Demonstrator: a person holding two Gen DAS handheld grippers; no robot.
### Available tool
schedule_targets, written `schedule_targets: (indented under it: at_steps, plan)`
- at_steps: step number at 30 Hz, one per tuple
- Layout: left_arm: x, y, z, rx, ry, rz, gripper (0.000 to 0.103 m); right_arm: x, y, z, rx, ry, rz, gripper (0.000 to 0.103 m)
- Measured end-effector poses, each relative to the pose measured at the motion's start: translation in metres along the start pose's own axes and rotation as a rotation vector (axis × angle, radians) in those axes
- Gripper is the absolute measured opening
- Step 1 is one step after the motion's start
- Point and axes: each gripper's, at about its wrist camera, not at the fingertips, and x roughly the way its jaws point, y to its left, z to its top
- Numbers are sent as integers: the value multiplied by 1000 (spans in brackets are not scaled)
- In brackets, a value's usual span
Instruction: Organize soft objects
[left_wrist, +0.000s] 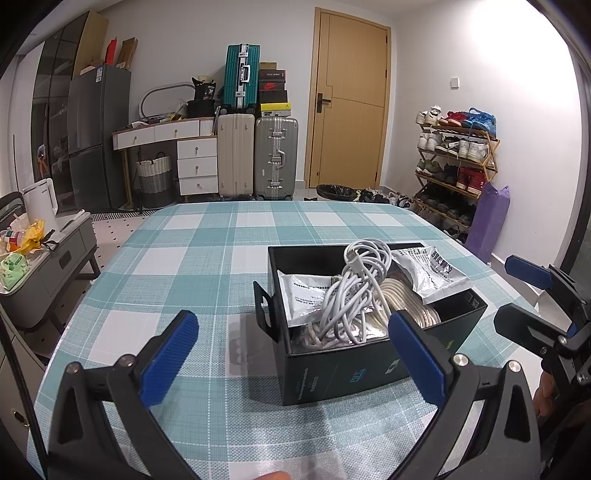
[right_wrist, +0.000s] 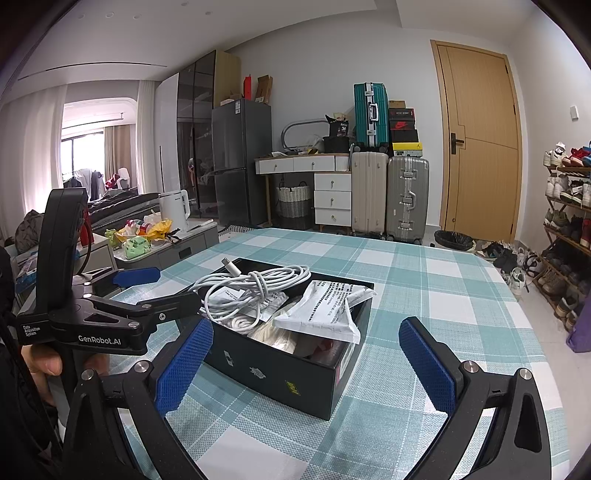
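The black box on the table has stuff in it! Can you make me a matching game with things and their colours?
Things:
1. box
2. bundled cable
3. gripper pads
4. tablecloth

Colours:
A. blue
B. teal and white checks
C. black
D. white

Pairs: 1-C, 2-D, 3-A, 4-B
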Motion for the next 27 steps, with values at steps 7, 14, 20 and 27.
schedule_targets:
  at_steps: [7,14,20,27]
  plan:
    - [0,0,0,0,1,0,103,0,0,0,0,0,0,103]
    - [0,0,1,1,-3,0,103,0,0,0,1,0,0,103]
    - [-1,0,1,0,-5,0,103,0,0,0,1,0,0,103]
    - [-3,0,1,-1,-9,2,103,0,0,0,1,0,0,103]
